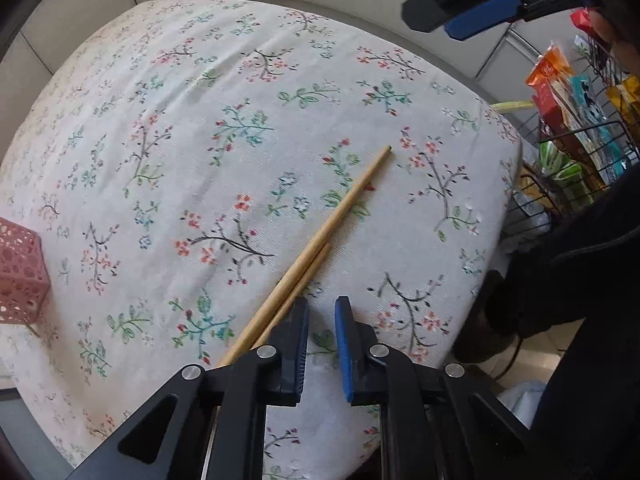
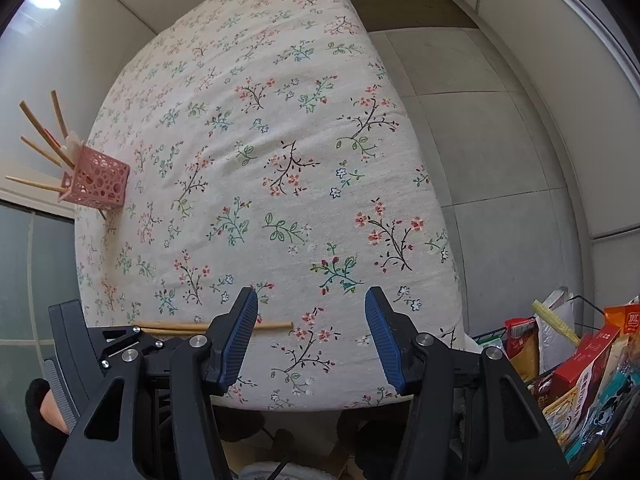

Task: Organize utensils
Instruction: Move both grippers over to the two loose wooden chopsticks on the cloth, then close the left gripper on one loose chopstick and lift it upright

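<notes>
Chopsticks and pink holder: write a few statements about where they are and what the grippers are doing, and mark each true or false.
1. Two wooden chopsticks lie on the floral tablecloth. True.
2. The pink holder is empty. False: several chopsticks already stand in it.
3. The left gripper is clamped on a chopstick. False: its jaws are apart, with the chopsticks passing beside its left finger.
4. The right gripper is open and holds nothing. True.
5. A wire basket of snack packets stands beside the table. True.
</notes>
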A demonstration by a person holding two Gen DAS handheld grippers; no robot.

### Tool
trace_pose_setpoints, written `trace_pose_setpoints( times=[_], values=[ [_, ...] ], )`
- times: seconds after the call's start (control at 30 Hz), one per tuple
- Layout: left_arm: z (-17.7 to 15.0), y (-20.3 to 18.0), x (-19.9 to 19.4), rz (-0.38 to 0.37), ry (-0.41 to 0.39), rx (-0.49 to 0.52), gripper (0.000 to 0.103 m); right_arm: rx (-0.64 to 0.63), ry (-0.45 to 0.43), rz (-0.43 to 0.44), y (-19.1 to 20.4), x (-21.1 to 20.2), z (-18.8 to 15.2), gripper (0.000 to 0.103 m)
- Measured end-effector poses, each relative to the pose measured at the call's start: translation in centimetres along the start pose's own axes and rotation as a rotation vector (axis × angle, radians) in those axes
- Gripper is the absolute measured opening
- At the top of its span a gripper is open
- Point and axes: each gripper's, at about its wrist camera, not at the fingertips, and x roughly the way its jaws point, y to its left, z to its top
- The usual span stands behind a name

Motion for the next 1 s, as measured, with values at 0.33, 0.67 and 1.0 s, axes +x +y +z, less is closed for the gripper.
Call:
trace_pose_setpoints(
  times=[0.33,0.67,1.0],
  values=[
    [0.6,5.2,-1.3,0.001,-0.089,-0.143,0.026,-0.005,0.003,0.005,0.1,0.0,0.2,0.059],
    [1.6,4.0,-0.3,-0.023,-0.062,-0.099,0.032,-0.007,0.011,0.01,0.5,0.3,0.4,0.059],
    [3.7,3.7,0.3,-0.053,-0.043,-0.085,0.033,0.007,0.011,0.016,0.3,0.3,0.7,0.059]
  ],
)
